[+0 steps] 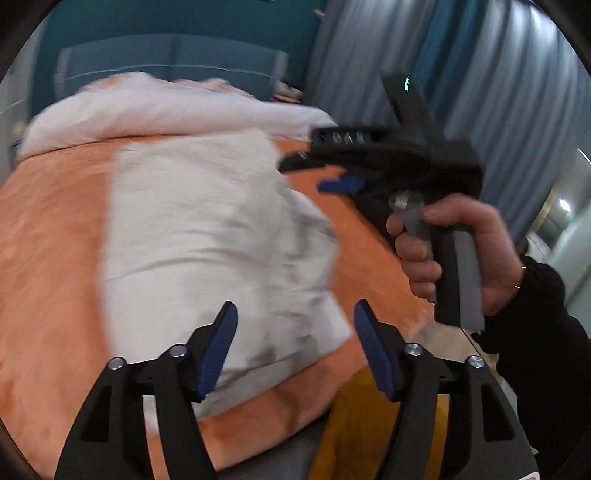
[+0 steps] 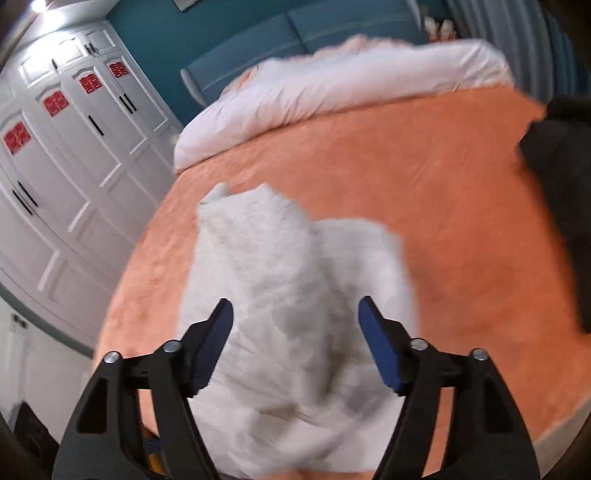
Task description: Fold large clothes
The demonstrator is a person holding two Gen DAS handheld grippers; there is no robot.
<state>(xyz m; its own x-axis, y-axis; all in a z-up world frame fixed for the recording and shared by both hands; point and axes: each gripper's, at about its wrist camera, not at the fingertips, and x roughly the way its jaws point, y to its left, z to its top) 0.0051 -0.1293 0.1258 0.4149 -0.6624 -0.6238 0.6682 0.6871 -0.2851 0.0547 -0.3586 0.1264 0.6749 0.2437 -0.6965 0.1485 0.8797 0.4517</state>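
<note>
- A white garment is seen lying on the orange bedspread, partly folded, with rumpled layers; motion blur softens its edges in both views.
- In the left wrist view the garment fills the centre, stretching from about 12 o'clock down to 6 o'clock, with its near edge close to the foot edge of the bed.
- The left gripper is held above the near part of the garment; its blue-padded fingers are spread wide and nothing is pinched between them.
- The right gripper is seen at 2 o'clock in the left wrist view, held by the right hand over the right side of the bed; from this side angle its fingers are blurred.
- In the right wrist view the right gripper is seen over the garment, with its jaws spread apart and empty; cloth shows in the gap but whether the pads touch it cannot be told.
- A white duvet is bunched at the head of the bed, at 12 o'clock, against a teal headboard.
- A white wardrobe with red paper cut-outs is noted at 9 to 10 o'clock in the right wrist view.
- Grey-blue curtains hang at 1 o'clock in the left wrist view.
- A yellow cloth shows at 5 o'clock, below the bed edge.
</note>
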